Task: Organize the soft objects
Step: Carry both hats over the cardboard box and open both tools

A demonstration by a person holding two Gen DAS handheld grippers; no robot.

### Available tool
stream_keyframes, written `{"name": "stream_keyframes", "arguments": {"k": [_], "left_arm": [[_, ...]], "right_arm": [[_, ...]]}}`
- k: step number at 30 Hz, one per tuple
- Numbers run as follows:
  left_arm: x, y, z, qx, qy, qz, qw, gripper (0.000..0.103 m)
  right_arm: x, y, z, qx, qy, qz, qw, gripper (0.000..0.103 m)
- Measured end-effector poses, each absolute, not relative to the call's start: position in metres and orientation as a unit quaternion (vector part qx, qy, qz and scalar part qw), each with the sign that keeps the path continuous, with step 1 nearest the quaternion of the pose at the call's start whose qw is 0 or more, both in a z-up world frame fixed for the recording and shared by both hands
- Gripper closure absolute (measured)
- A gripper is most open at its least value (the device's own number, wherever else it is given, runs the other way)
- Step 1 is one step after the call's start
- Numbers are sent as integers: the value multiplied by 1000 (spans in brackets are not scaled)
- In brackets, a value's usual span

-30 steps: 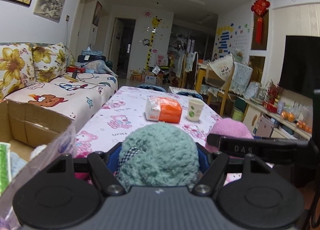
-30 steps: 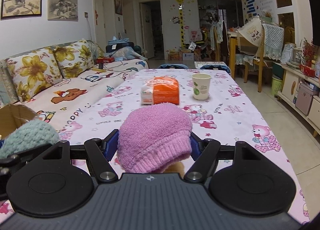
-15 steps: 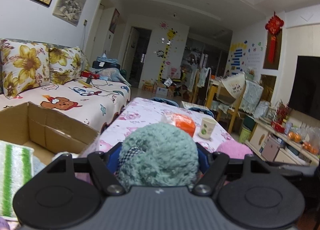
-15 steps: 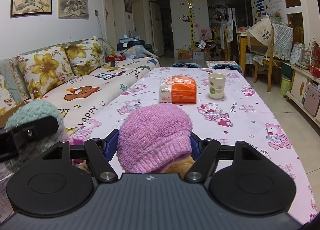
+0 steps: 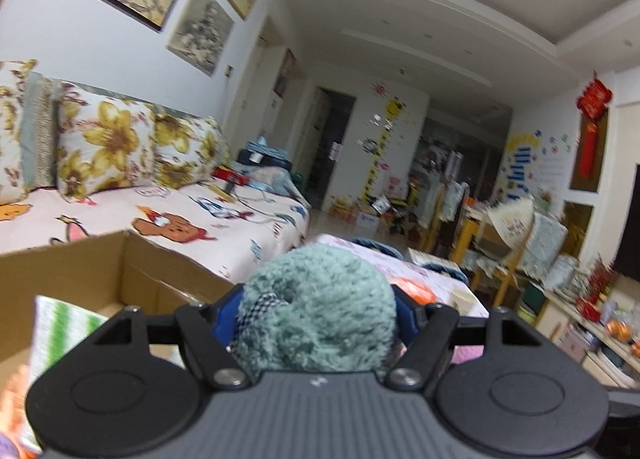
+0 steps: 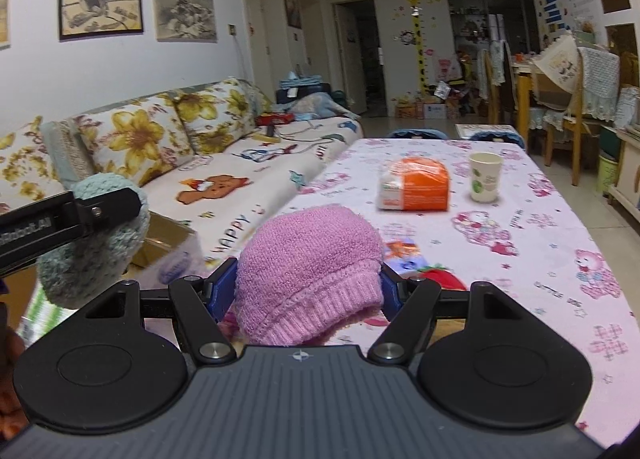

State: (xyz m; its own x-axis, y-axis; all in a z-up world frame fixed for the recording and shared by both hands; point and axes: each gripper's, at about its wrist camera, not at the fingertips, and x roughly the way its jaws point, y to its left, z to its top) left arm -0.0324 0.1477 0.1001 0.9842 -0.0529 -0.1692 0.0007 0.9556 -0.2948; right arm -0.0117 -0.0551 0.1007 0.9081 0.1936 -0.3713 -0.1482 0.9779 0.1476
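My left gripper (image 5: 316, 311) is shut on a fluffy teal knitted hat (image 5: 320, 299), held in the air beside an open cardboard box (image 5: 132, 263) at the lower left. A green-and-white striped cloth (image 5: 60, 331) lies in that box. My right gripper (image 6: 308, 283) is shut on a pink knitted hat (image 6: 308, 259), held just above the pink bear-print tablecloth (image 6: 540, 259). In the right wrist view the left gripper (image 6: 60, 219) with the teal hat (image 6: 88, 259) hangs at the left edge, over the box.
An orange-and-white tissue pack (image 6: 414, 185) and a paper cup (image 6: 485, 177) stand further along the table. A small red item (image 6: 442, 279) lies just behind the pink hat. A sofa (image 6: 224, 163) with flowered cushions runs along the left; chairs (image 6: 568, 99) stand at the far right.
The left gripper has swung left and upward with the teal hat, from over the table to beside the cardboard box. The right gripper has risen slightly, still holding the pink hat.
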Motion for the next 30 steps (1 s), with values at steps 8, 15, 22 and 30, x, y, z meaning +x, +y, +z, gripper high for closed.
{"name": "stream_keyframes", "arguments": {"k": [8,15,22,30], "left_arm": [[-38,183,105,-166,67,66,982,30],[-40,224,105,-184,66,152,969,30],[-43,256,101,-236,82,199,948,30],[-40,265,97,-262,101,210,937,29]], "right_arm": [[0,-22,110,68,196,144,968,17],[15,6,117,73,196,187,960,16],[31,37,116,56,205,219,952,16],[48,49,103,68,236,233,941,2]]}}
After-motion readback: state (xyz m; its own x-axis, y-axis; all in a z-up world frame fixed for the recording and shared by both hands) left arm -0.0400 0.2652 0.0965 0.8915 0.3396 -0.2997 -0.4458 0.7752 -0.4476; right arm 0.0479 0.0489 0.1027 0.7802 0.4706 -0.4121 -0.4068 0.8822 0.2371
